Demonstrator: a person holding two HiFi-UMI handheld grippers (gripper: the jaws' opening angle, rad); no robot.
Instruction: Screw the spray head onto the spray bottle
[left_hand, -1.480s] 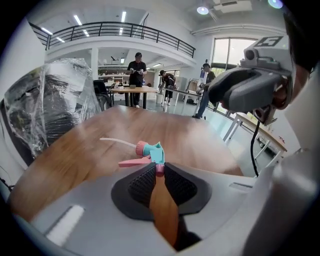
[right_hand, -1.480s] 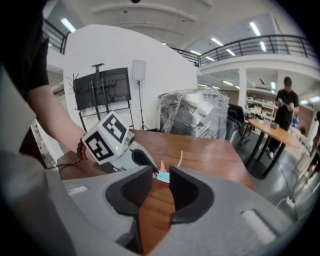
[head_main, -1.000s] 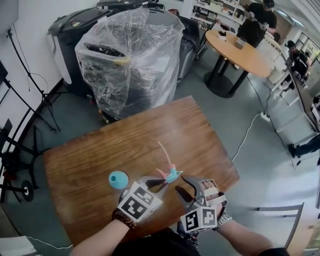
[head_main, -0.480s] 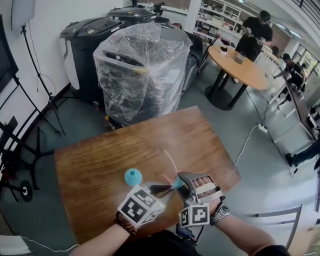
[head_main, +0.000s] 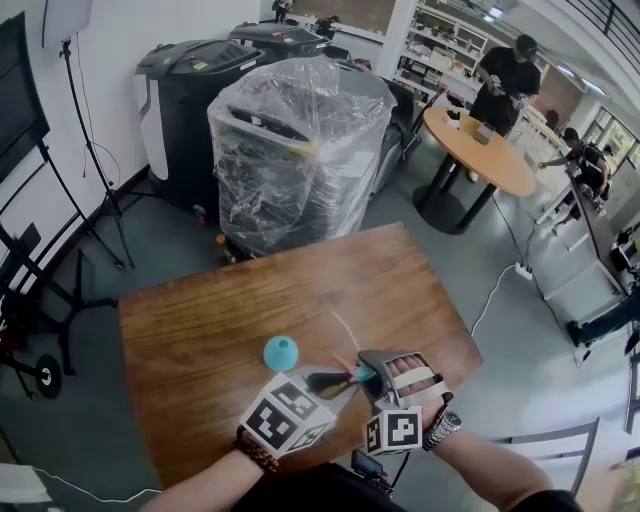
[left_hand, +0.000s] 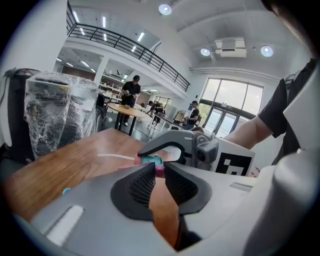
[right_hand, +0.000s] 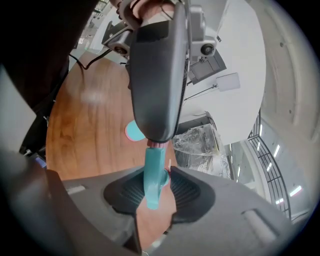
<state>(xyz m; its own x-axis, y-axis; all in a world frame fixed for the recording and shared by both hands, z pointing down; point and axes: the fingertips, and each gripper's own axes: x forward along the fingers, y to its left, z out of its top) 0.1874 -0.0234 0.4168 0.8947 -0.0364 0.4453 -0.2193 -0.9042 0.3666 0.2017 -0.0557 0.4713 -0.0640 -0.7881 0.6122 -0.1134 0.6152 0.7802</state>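
The spray head (head_main: 357, 375), teal and pink with a thin white tube (head_main: 344, 333), hangs above the wooden table (head_main: 200, 310) near its front edge. My left gripper (head_main: 346, 380) is shut on its pink end (left_hand: 159, 169). My right gripper (head_main: 366, 374) meets it from the right. Its jaws have just been closing, and in the right gripper view its pads (right_hand: 182, 192) press on the teal body (right_hand: 153, 176). The teal spray bottle (head_main: 281, 352) stands on the table just left of both grippers, also visible as a teal disc (right_hand: 133, 131).
A plastic-wrapped machine (head_main: 295, 150) and a dark bin (head_main: 190, 90) stand beyond the table's far edge. Light stands (head_main: 60, 230) are at the left. A round table (head_main: 480, 130) with people is far back right. A cable (head_main: 495, 280) lies on the floor.
The right gripper, open and apart from the spray head before, has rolled and closed its jaws around the teal body. Both hands have shifted slightly right and up from the bottle.
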